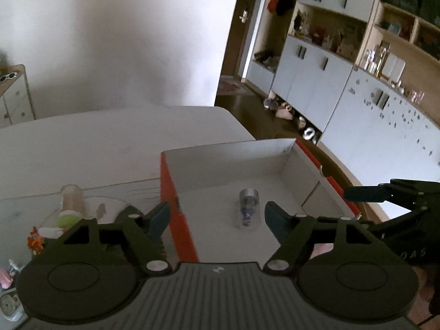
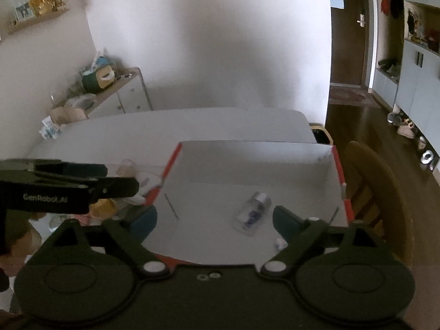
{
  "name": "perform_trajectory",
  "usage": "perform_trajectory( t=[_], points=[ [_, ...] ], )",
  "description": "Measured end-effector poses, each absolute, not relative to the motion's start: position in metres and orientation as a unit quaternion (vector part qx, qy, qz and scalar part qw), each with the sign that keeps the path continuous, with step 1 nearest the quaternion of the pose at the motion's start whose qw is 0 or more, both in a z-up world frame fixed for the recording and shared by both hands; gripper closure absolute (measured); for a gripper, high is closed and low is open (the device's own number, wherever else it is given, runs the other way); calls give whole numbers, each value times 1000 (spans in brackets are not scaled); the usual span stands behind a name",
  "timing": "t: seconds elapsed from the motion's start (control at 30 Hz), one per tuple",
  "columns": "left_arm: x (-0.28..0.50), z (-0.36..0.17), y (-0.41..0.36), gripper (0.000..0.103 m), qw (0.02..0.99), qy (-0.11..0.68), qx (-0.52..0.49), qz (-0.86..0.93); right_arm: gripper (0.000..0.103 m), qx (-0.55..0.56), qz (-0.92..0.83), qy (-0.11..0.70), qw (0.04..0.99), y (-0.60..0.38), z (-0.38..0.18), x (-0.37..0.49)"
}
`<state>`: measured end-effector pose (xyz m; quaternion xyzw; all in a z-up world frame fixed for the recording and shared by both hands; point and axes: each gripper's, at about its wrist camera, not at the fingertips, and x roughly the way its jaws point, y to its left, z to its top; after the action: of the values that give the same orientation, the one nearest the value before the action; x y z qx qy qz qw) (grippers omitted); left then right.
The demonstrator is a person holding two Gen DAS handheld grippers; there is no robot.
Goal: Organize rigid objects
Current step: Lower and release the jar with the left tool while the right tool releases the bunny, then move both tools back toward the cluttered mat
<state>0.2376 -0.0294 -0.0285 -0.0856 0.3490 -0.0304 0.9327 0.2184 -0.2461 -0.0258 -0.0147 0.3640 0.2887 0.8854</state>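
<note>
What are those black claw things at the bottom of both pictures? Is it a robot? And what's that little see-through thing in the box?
No robot here. A person holds two grabbing tools, one in each hand, and each tool has a camera looking out along its two fingers. That is why you see the black claws at the bottom. One picture comes from the left gripper, the other from the right gripper. Each camera also catches the other tool poking in from the side.

Both grippers are open and hold nothing. Below them sits a white box with red edges on a table. The see-through thing is a small clear jar with a silver lid, lying on its side in the box, with something blue inside. More small things wait on the table left of the box.
</note>
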Motion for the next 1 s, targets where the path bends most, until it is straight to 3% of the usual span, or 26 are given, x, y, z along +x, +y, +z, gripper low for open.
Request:
perform_trajectory(
  t=[0.23,1.0],
  points=[
    [211,-29,6,21,937,331,-105,-19,1,2,300,349,888,-224,-25,202],
    [125,-77,163,18,932,344,-108,41,0,-12,330,356,874,-97,-43,150]
  ],
)
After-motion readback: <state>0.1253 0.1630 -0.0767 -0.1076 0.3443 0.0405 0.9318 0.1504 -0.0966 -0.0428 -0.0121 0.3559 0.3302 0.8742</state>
